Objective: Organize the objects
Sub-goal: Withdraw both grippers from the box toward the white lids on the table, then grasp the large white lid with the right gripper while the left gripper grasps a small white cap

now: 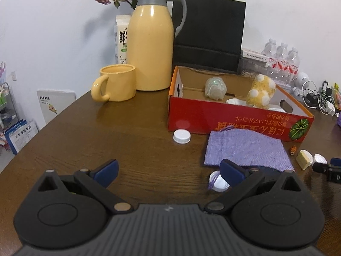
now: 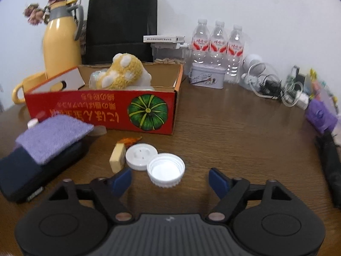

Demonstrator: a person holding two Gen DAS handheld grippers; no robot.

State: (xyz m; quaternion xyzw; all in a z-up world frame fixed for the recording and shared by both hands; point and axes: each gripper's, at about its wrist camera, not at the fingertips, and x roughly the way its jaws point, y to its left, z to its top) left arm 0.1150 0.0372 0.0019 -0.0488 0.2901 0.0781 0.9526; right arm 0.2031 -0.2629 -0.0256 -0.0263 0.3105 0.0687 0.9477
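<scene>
- Dark wood-grain table (image 2: 234, 132) against a white wall, crowded along the back with a yellow thermos (image 1: 150, 42), a black paper bag (image 2: 121, 23) and three water bottles (image 2: 217, 49).
- Closest to the right gripper (image 2: 169, 180) lies an upturned white screw cap (image 2: 166, 171), just ahead of the fingertips and a little toward the left blue pad; it touches a flat white disc lid (image 2: 141, 156), with a small cream block (image 2: 117, 157) right beside that.
- Right gripper: jaws stand fairly wide, nothing between the pads, nothing touched that I can see.
- Left gripper (image 1: 168, 173): jaws spread wide and empty; its right pad sits over a small white cap with a purple cord (image 1: 217, 181), at the near edge of the purple woven pouch (image 1: 247, 149). Whether the pad touches them I cannot tell.
- Red pumpkin-print cardboard box (image 2: 102, 111) behind already holds a yellow plush toy (image 2: 121, 72), so it looks to be where loose pieces go.
- Risks, as I judge them: the screw cap is off-centre, so a closing pad could nudge it into the disc lid and scatter both; its shallow ribbed rim could slip out of a pinch.
- On the left, the cord could snag a pad and drag the pouch.
- Another white cap (image 1: 181, 136) waits near the box front.
</scene>
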